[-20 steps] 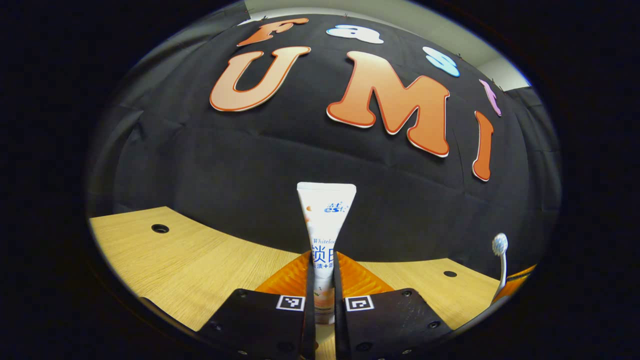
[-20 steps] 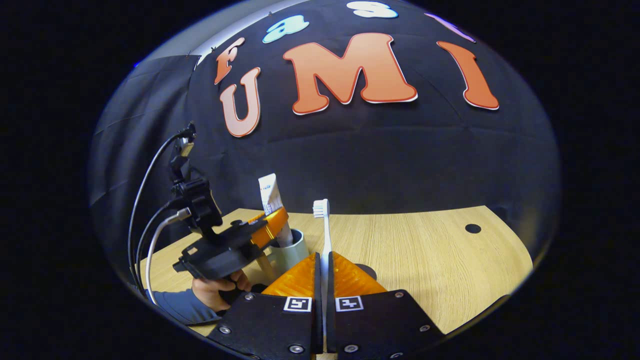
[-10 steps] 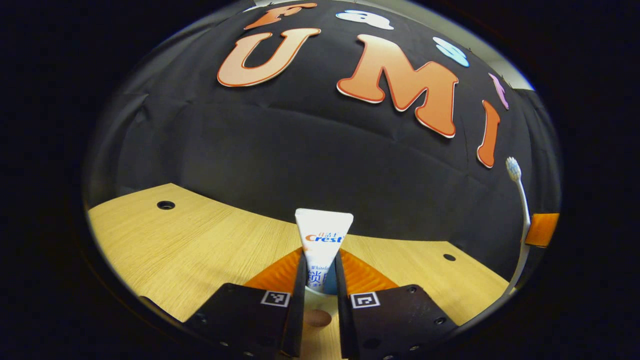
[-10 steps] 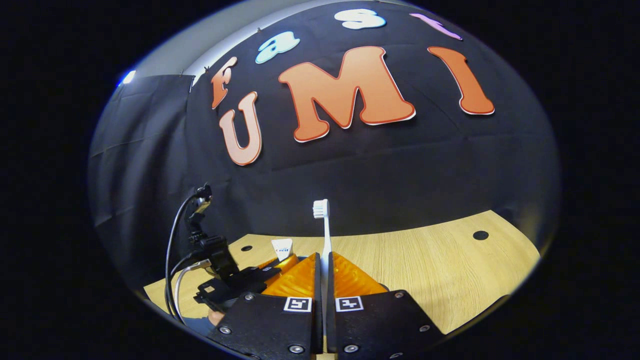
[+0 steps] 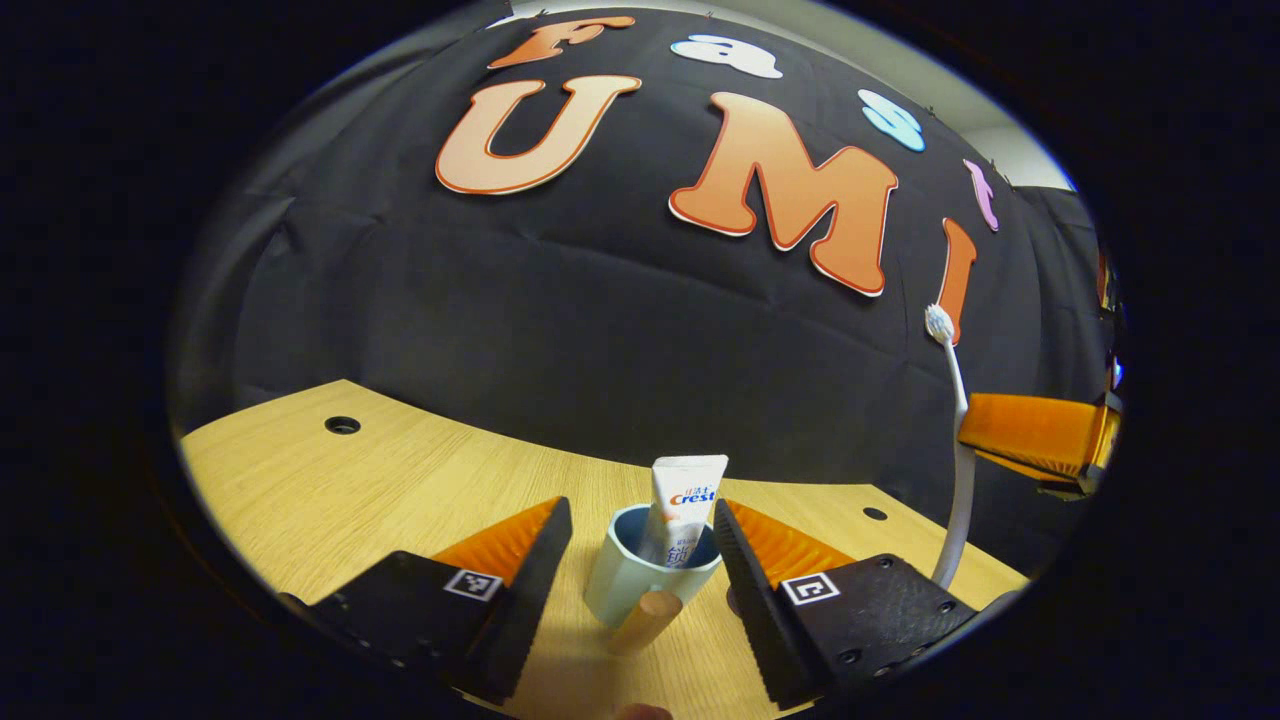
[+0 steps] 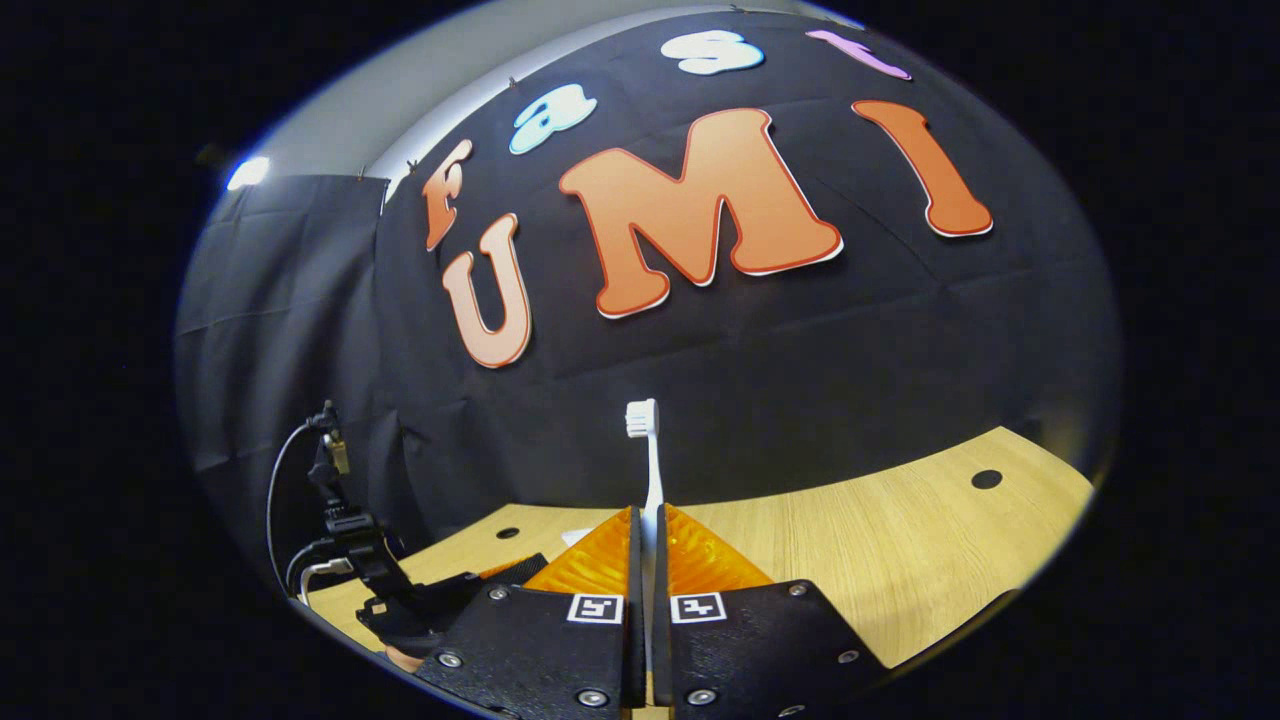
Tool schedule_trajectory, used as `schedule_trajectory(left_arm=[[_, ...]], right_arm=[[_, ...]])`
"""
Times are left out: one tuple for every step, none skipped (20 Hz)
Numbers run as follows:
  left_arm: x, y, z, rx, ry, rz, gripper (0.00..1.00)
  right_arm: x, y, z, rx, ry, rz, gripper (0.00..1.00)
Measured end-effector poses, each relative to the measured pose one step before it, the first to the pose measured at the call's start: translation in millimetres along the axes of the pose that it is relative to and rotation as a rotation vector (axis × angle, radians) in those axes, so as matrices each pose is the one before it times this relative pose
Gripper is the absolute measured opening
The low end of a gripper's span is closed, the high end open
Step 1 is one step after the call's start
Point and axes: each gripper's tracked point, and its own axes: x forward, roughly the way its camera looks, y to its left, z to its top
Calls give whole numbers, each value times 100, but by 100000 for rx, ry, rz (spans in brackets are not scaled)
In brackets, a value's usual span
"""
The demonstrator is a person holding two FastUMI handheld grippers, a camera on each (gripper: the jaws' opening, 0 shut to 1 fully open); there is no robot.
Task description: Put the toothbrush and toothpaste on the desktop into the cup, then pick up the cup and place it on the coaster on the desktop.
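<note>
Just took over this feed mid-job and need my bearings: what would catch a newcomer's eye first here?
The white toothpaste tube standing in the pale blue cup on the light wooden desktop, between the open fingers of the left gripper. Next, the white toothbrush held upright, bristles up, clamped in the right gripper, off to the right of the cup in the left gripper view.

Right claw (image 6: pixel 646 560) clamped on upright toothbrush (image 6: pixel 647 460); left claw (image 6: pixel 440 605) low beside, over desktop (image 6: pixel 900 560).

Left gripper (image 5: pixel 640 560) level, jaws spread wide, right gripper (image 6: pixel 648 560) level, jaws clamped together
</note>
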Motion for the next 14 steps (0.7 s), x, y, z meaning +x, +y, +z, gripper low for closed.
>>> schedule_trajectory(left_arm=[[-376, 480, 379, 521, -825, 236, 92], [-422, 434, 321, 188, -628, 821, 93], [-556, 271, 55, 313, -4, -304, 93], [-528, 183, -183, 485, 1148, -208, 94], [-360, 250, -79, 774, 487, -297, 94], [-447, 313, 133, 1424, 147, 70, 95], [-332, 437, -30, 999, -124, 285, 95], [-307, 503, 159, 481, -211, 236, 95], [-99, 446, 28, -152, -323, -95, 95], [-152, -83, -471, 513, 704, -1340, 95], [-21, 313, -453, 1211, 1277, 315, 95], [40, 379, -328, 1016, 990, 28, 95], [0, 242, -374, 267, 944, -116, 95], [59, 185, -382, -484, 783, -259, 95]], right_arm=[[469, 180, 510, -3, -2374, 489, 3], [405, 70, 456, -368, -2343, 171, 3], [447, 16, 334, -74, -2166, -203, 3], [397, 95, 370, 902, -2175, 92, 3], [525, 237, 388, 2107, -2382, 716, 3], [637, 290, 170, 2264, -1313, 517, 3], [676, 50, 38, 1874, -1108, -229, 3], [619, 68, -74, 1072, -482, -80, 3], [562, 75, -111, 333, -529, -221, 3], [545, 4, -133, -164, -544, -212, 3], [516, 150, -177, -207, -929, 112, 3], [478, 48, -126, -630, -1331, -44, 3], [579, -68, -216, -1204, -737, -297, 3], [594, -244, -433, -902, -464, -640, 3]])
